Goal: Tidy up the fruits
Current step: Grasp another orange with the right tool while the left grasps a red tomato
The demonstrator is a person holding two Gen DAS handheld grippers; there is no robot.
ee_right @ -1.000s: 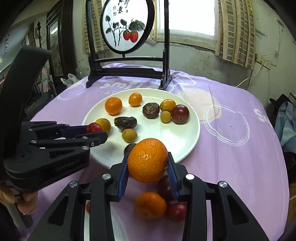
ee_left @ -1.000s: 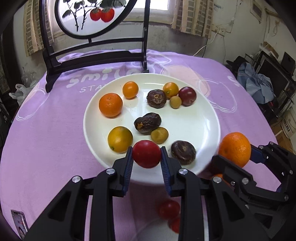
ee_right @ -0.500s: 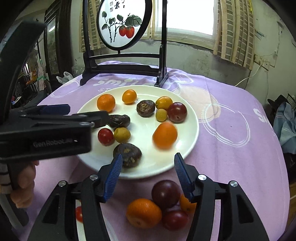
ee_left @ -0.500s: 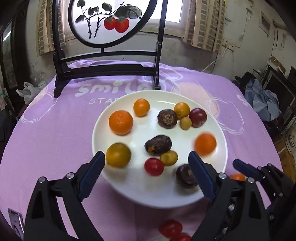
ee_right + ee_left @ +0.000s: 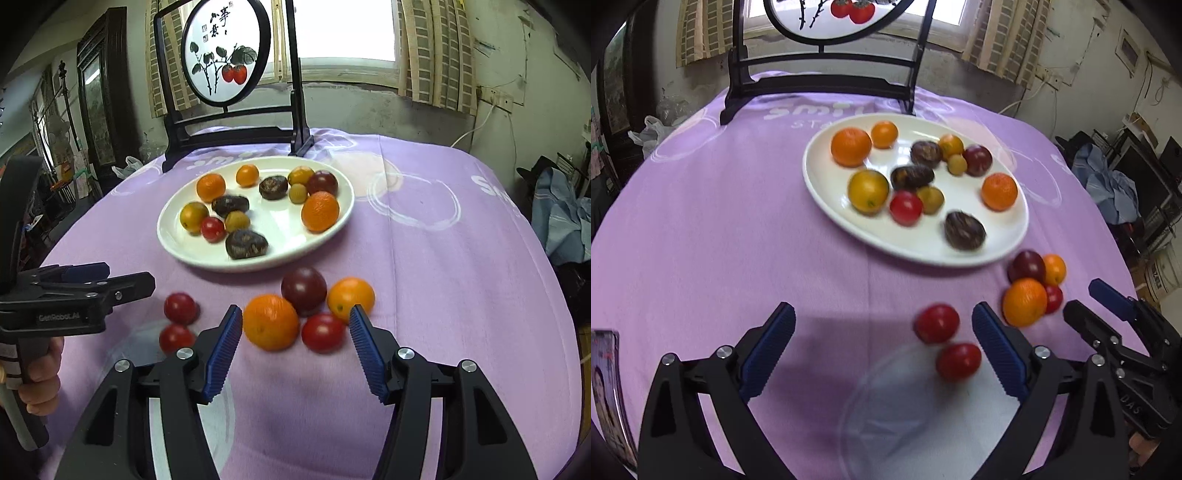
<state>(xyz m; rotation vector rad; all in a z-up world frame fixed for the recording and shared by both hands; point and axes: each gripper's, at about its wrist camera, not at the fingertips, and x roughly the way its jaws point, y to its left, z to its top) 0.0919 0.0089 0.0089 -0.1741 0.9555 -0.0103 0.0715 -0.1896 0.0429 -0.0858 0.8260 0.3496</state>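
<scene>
A white plate [image 5: 827,206] [image 5: 284,254] on the purple cloth holds several fruits: oranges, dark passion fruits, a red tomato [image 5: 905,207] [image 5: 212,229] and an orange [image 5: 999,191] [image 5: 320,211] at its right side. My left gripper [image 5: 882,350] is open and empty, low over the cloth, with two red tomatoes [image 5: 936,322] [image 5: 180,308] just inside its right finger. My right gripper [image 5: 295,350] is open and empty, just behind a loose cluster: an orange [image 5: 270,326], a dark plum [image 5: 303,290], a yellow-orange fruit [image 5: 351,297] and a tomato [image 5: 322,333].
A black wooden stand with a round painted screen [image 5: 226,48] stands at the table's far edge behind the plate. A clear plastic sheet or lid [image 5: 923,417] lies on the cloth near me. A booklet [image 5: 605,387] lies at the near left edge.
Both grippers opened: the red tomato and the orange they held now lie on the plate. Both have pulled back from the plate toward the loose fruit on the cloth.
</scene>
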